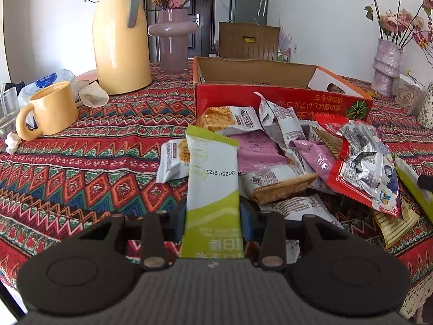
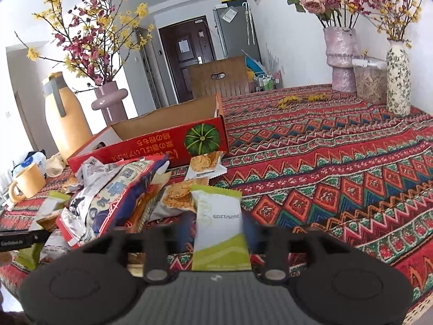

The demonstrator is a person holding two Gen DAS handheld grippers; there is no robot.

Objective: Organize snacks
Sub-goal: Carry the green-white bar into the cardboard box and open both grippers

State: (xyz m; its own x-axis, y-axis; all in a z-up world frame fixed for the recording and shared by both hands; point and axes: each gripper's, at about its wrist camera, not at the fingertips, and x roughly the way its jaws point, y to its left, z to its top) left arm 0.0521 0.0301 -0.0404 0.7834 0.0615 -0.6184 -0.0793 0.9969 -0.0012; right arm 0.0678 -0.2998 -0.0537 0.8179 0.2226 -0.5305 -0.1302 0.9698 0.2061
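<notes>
My left gripper (image 1: pixel 212 224) is shut on a green and white snack bar (image 1: pixel 212 178) and holds it upright, near the pile of snack packets (image 1: pixel 284 159). My right gripper (image 2: pixel 219 233) is shut on a second green and white snack bar (image 2: pixel 220 227), at the right side of the pile (image 2: pixel 121 189). The open red cardboard box (image 1: pixel 270 98) stands just behind the pile; in the right wrist view the box (image 2: pixel 162 140) looks empty. The tip of the left gripper shows at the left edge of the right wrist view (image 2: pixel 24 238).
A yellow mug (image 1: pixel 50 111), a yellow thermos jug (image 1: pixel 120 38) and a pink vase (image 1: pixel 173 38) stand at the left back. More vases (image 2: pixel 342 59) and a clear container (image 2: pixel 370 80) stand at the far right. A patterned cloth (image 2: pixel 338 162) covers the table.
</notes>
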